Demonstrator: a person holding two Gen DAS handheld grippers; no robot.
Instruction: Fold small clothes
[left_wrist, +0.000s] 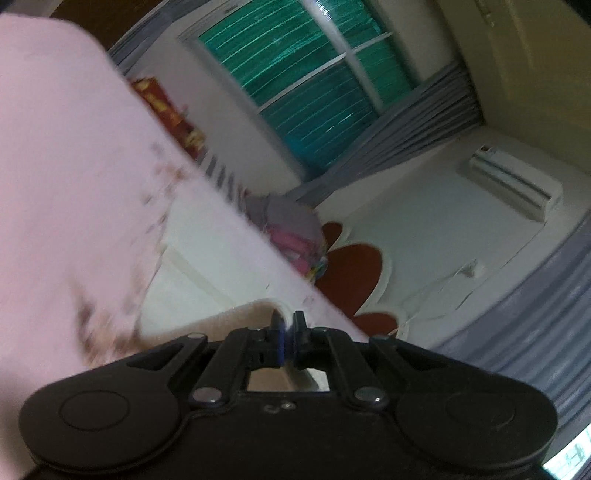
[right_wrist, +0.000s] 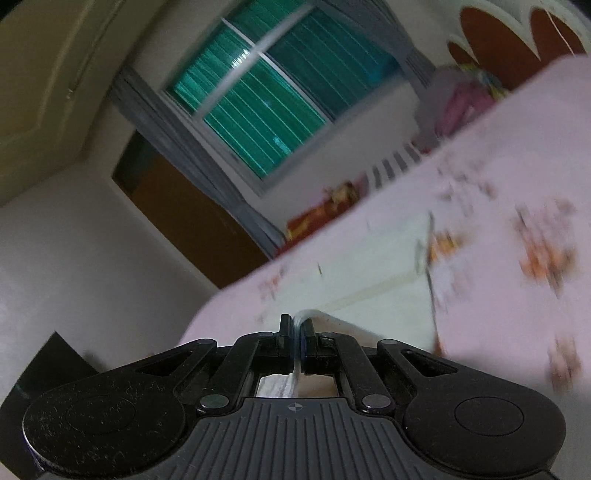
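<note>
A small white garment (left_wrist: 207, 258) lies on a pink bed sheet (left_wrist: 74, 166) with small prints. My left gripper (left_wrist: 289, 325) is shut on the garment's near edge, a fold of cloth pinched between its jaws. In the right wrist view the same white garment (right_wrist: 369, 302) lies on the pink sheet (right_wrist: 517, 184), and my right gripper (right_wrist: 297, 328) is shut on its near edge, a thin white fold held between the jaws. Both views are tilted and blurred by motion.
A pile of pink and grey clothes (left_wrist: 291, 229) lies at the bed's far side. A teal window (left_wrist: 306, 74) with grey curtains, a wall air conditioner (left_wrist: 517, 184), a red and white headboard (left_wrist: 354, 269) and a brown door (right_wrist: 192, 221) surround the bed.
</note>
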